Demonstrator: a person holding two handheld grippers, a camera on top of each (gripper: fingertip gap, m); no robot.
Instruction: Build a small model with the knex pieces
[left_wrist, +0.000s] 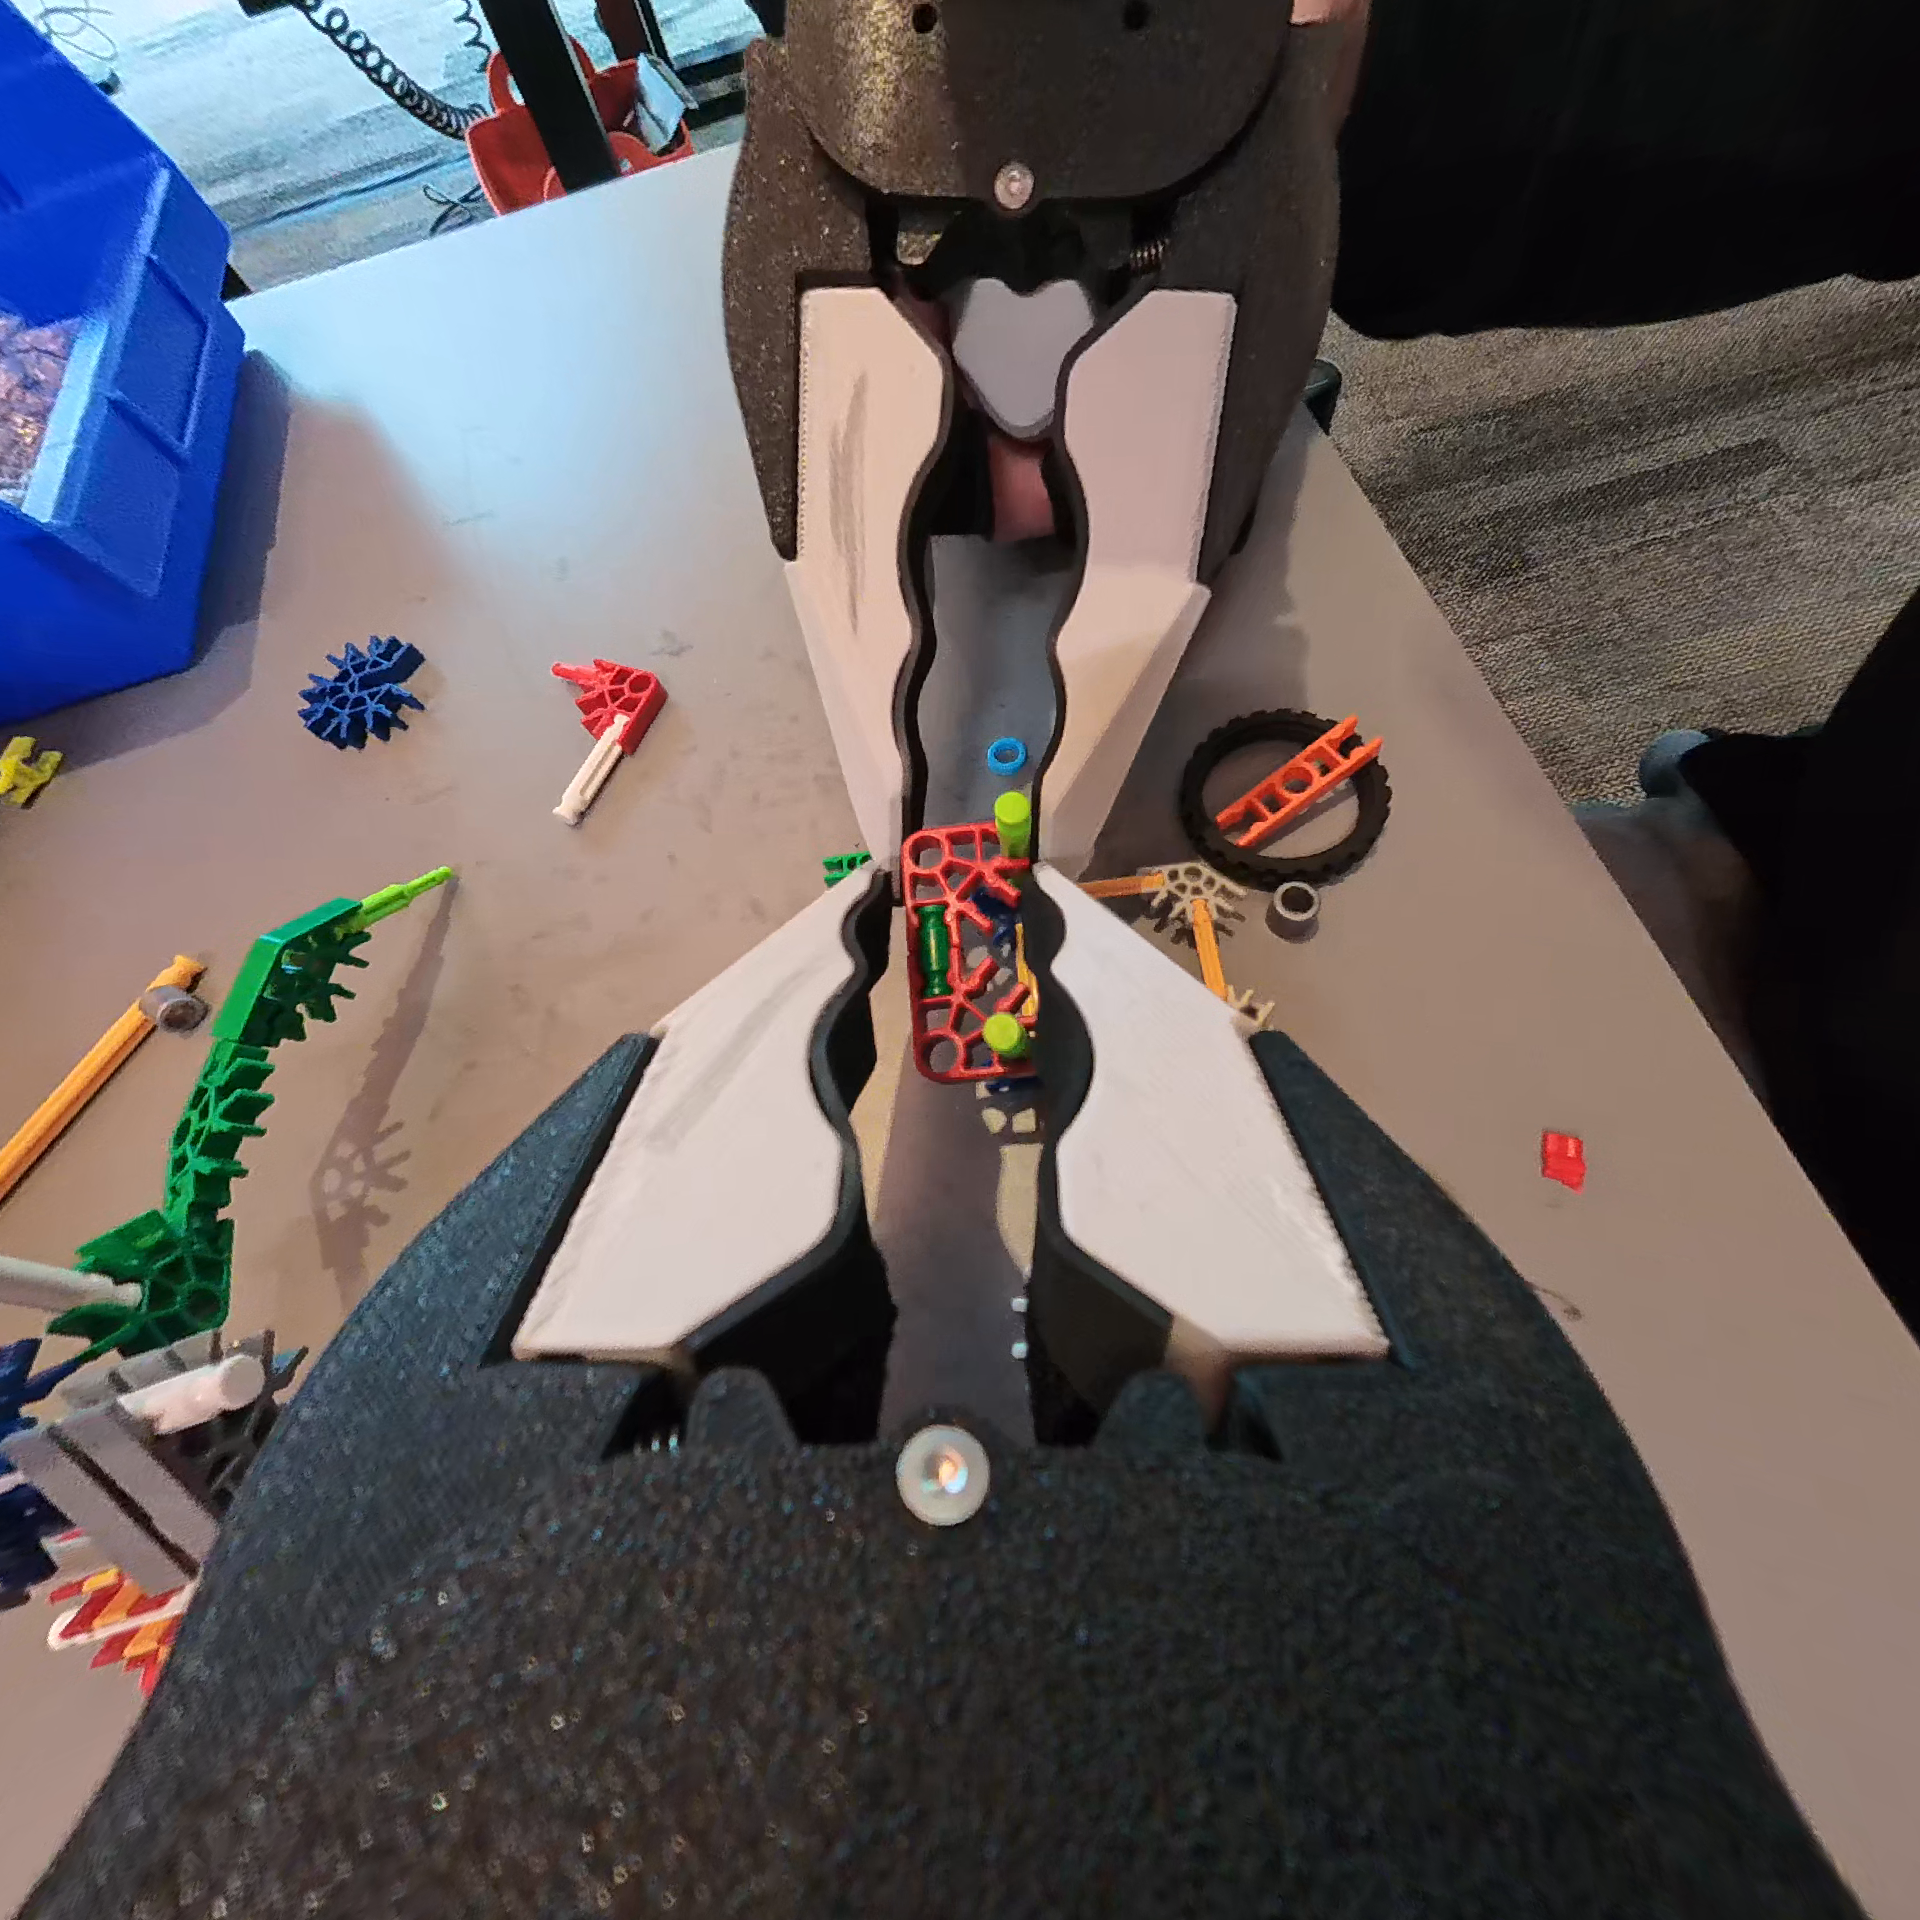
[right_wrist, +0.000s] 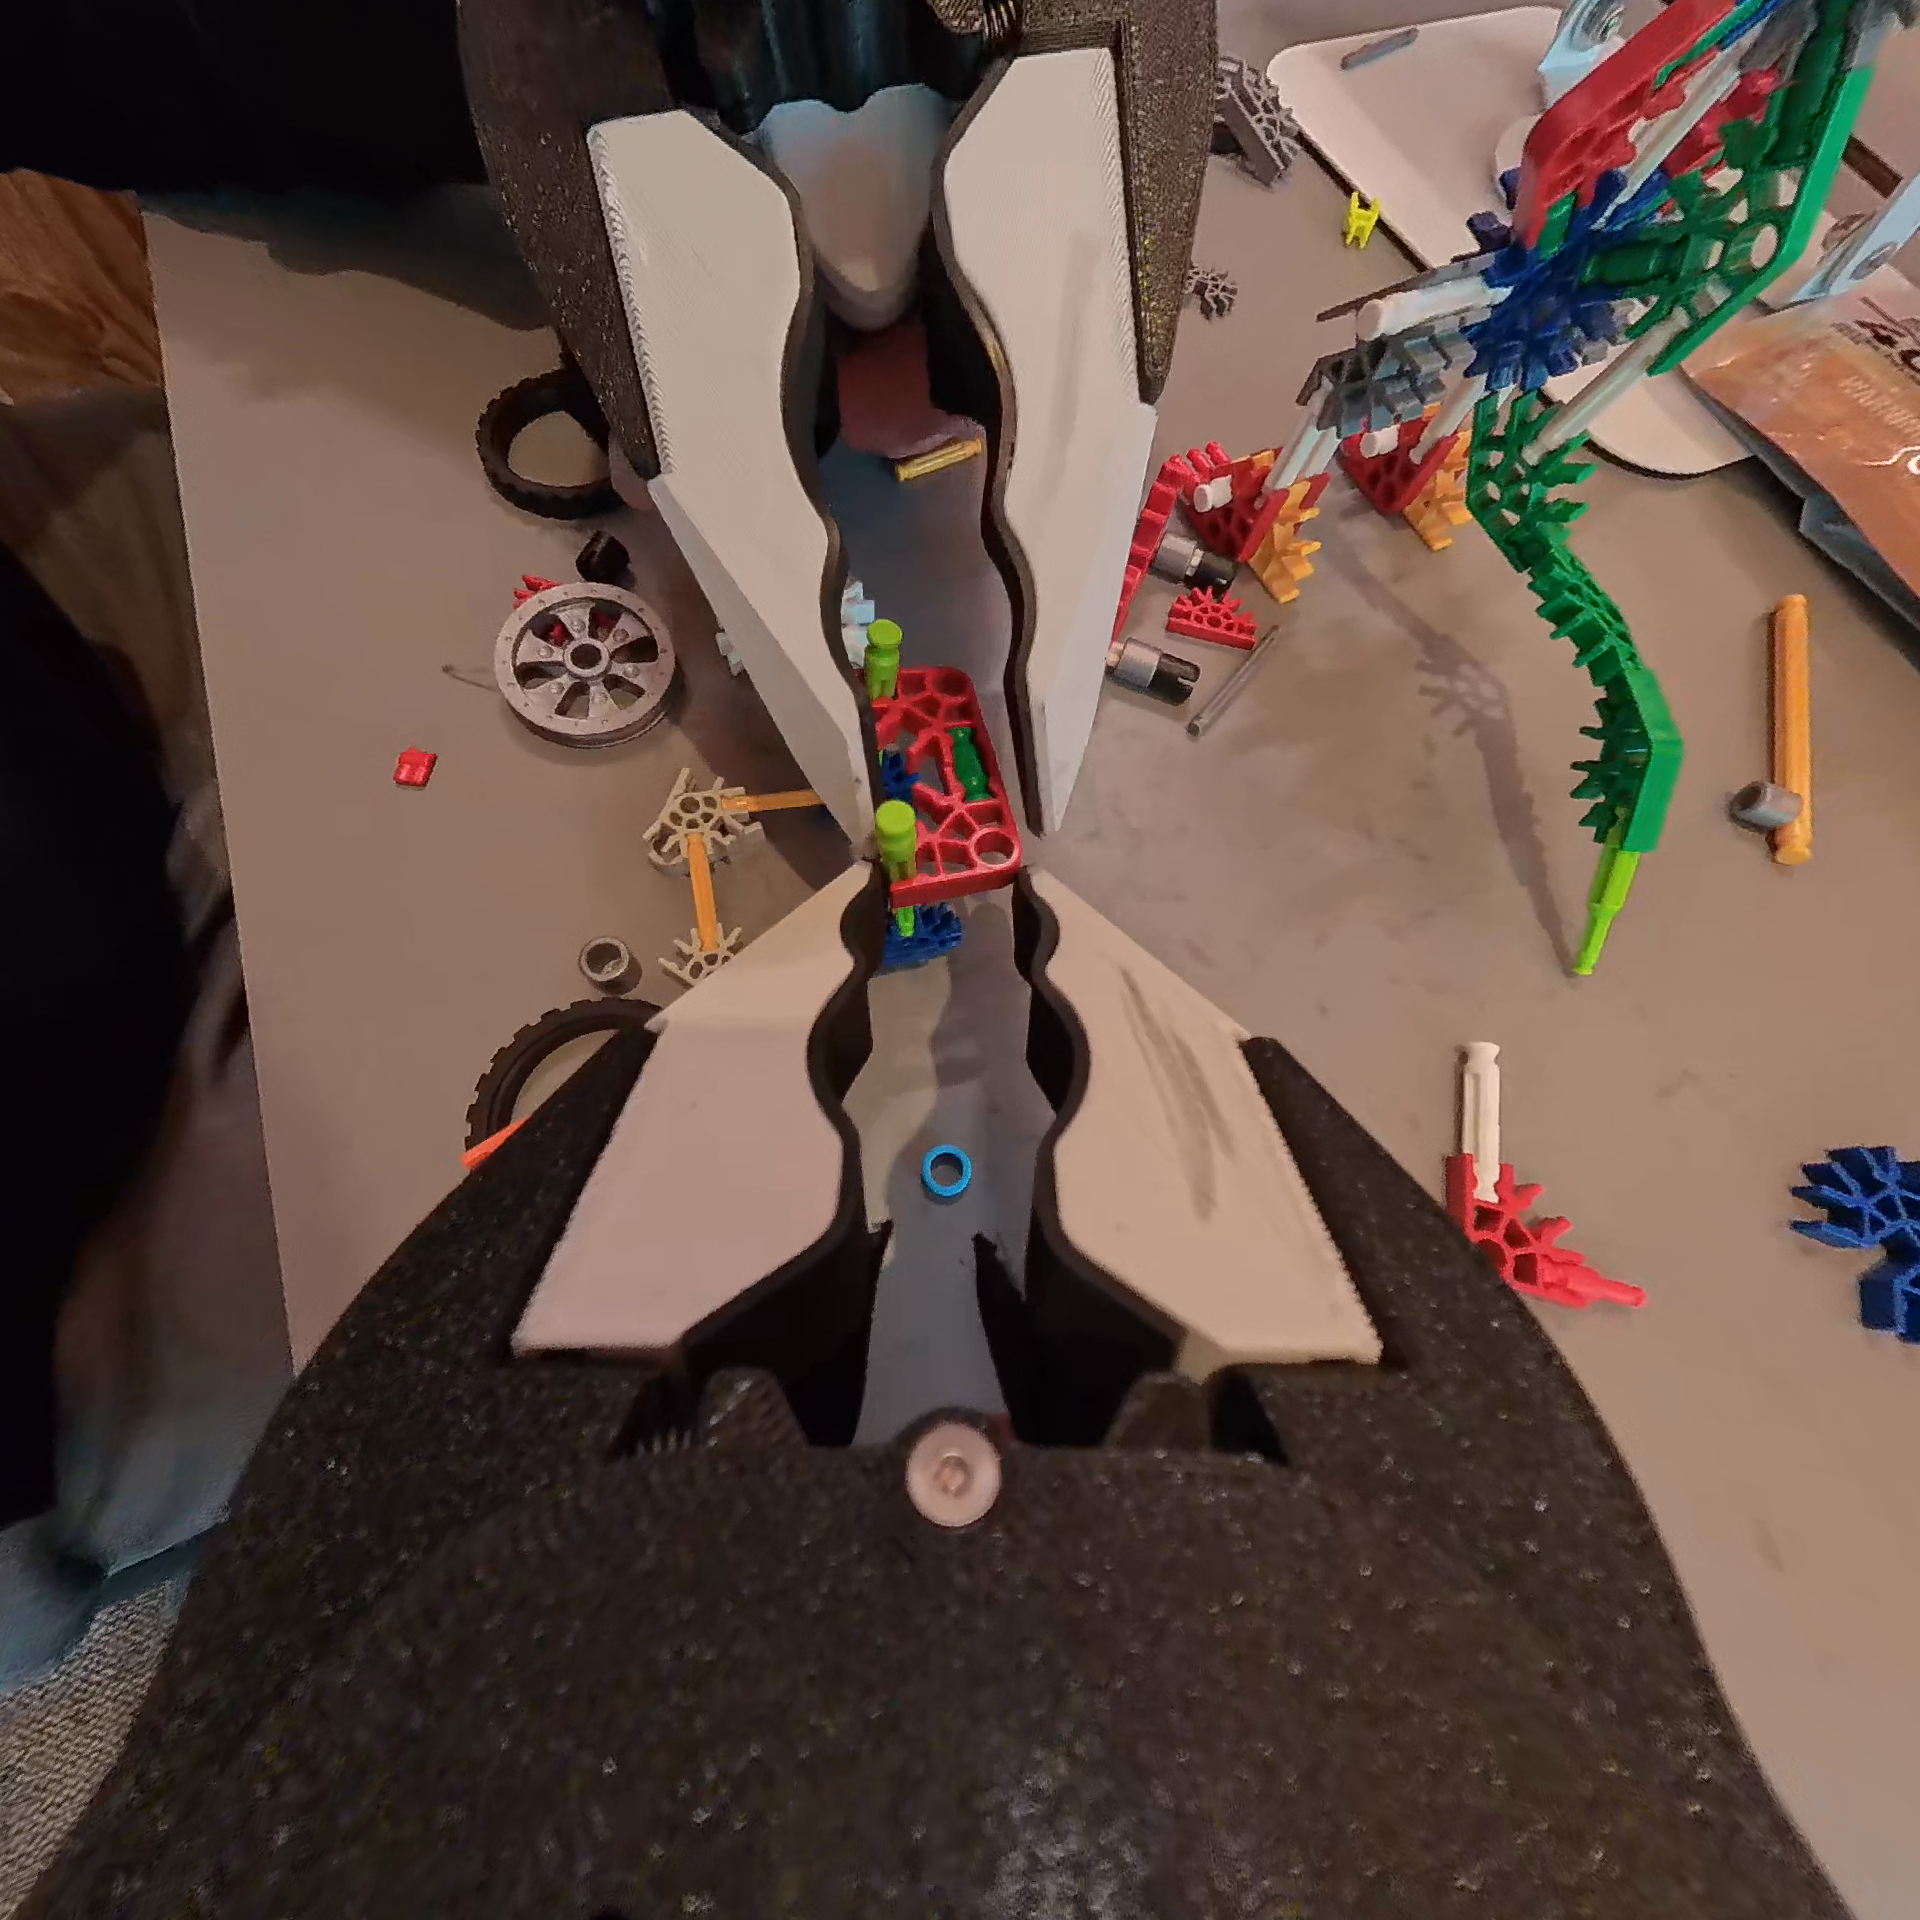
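Note:
A small red lattice panel (left_wrist: 951, 1039) carries two lime-green rods (left_wrist: 1010, 816), a dark green rod (left_wrist: 933, 951) and a blue connector below it. My left gripper (left_wrist: 961, 883) is shut on the panel's sides, above the grey table (left_wrist: 520, 468). My right gripper (right_wrist: 945, 878) faces it tip to tip and is closed on the panel's (right_wrist: 961, 873) near end; the blue connector (right_wrist: 920, 935) sits between its fingers. Each gripper shows in the other's view, the right one (left_wrist: 971, 857) and the left one (right_wrist: 951, 826).
A blue ring (right_wrist: 945, 1171) lies on the table under the right gripper. A green and red rod model (right_wrist: 1621, 260) stands nearby, with a tyre holding an orange piece (left_wrist: 1283, 800), a grey wheel hub (right_wrist: 587, 665), a blue bin (left_wrist: 94, 416) and loose connectors. The table edge (left_wrist: 1558, 831) is close. Left and right tips are no more than a few centimetres apart.

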